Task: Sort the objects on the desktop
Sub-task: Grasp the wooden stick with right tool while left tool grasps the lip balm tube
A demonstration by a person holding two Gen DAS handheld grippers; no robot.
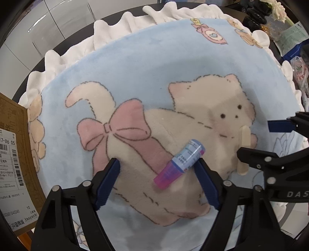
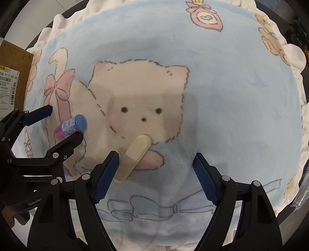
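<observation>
Left claw point(image 1: 157, 180) spread wide, nothing between its blue pads; the small vial point(image 1: 178, 165) with pink body and blue cap lies on its side just ahead, its labelled middle close to or touching the pad on the view's right, contact uncertain. Right claw point(image 2: 155, 178) likewise spread and empty. The flat beige stick point(image 2: 133, 158) lies diagonally on the fleece blanket point(image 2: 222, 96), its lower end just beside the pad on the view's left.

Left wrist view: the right claw enters from the right edge, its dark finger crossing over part of the beige stick, so only the two ends of the stick show. Right wrist view: stick seen at full length; the left claw appears at the left edge with the vial lying between its two fingers, blue cap pointing toward the printed cat face point(image 2: 143, 108).

Blanket is pale blue with a cream cat, pink bow and white ruffled border, spread over a dark tabletop point(image 1: 115, 17). Vial and stick lie well apart on the cat print.

Farther out, left wrist view only: dark stones, a white flower point(image 1: 276, 8) and printed packets point(image 1: 291, 37) at upper right. Both views: a cardboard box point(image 1: 17, 154) with a shipping label at the left.
</observation>
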